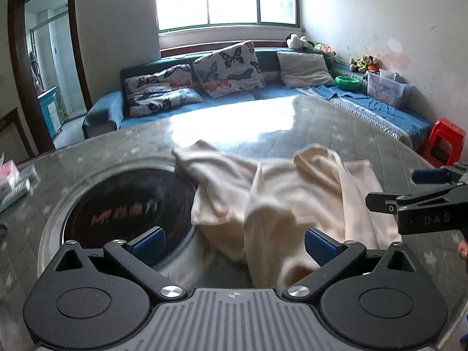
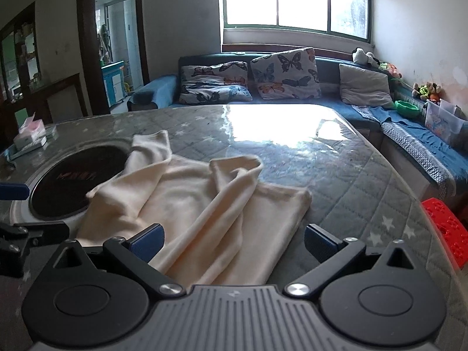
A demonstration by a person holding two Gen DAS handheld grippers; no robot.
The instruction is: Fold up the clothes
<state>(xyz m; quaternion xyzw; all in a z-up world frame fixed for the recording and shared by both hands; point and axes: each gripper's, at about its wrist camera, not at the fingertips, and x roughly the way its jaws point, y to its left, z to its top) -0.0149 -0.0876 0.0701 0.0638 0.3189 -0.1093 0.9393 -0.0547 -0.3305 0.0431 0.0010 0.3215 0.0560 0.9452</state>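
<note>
A crumpled cream garment (image 1: 280,193) (image 2: 187,199) lies on the grey quilted, glass-topped table (image 1: 321,128) (image 2: 336,175). Its left part drapes over a round dark hotplate (image 1: 125,201) (image 2: 76,184) set into the table. My left gripper (image 1: 234,242) is open at the garment's near edge, and cloth lies between its blue pads (image 1: 149,241) without being pinched. My right gripper (image 2: 234,242) is open too, its jaws spread around the garment's near right part. In the left wrist view the right gripper (image 1: 409,188) enters at the right edge. The left gripper (image 2: 17,213) shows at the left edge of the right wrist view.
A tissue pack (image 1: 11,175) (image 2: 30,134) lies at the table's left end. A red plastic stool (image 1: 444,143) (image 2: 447,231) stands off the right edge. Behind the table runs a blue sofa (image 1: 263,93) (image 2: 336,99) with butterfly pillows, under a bright window.
</note>
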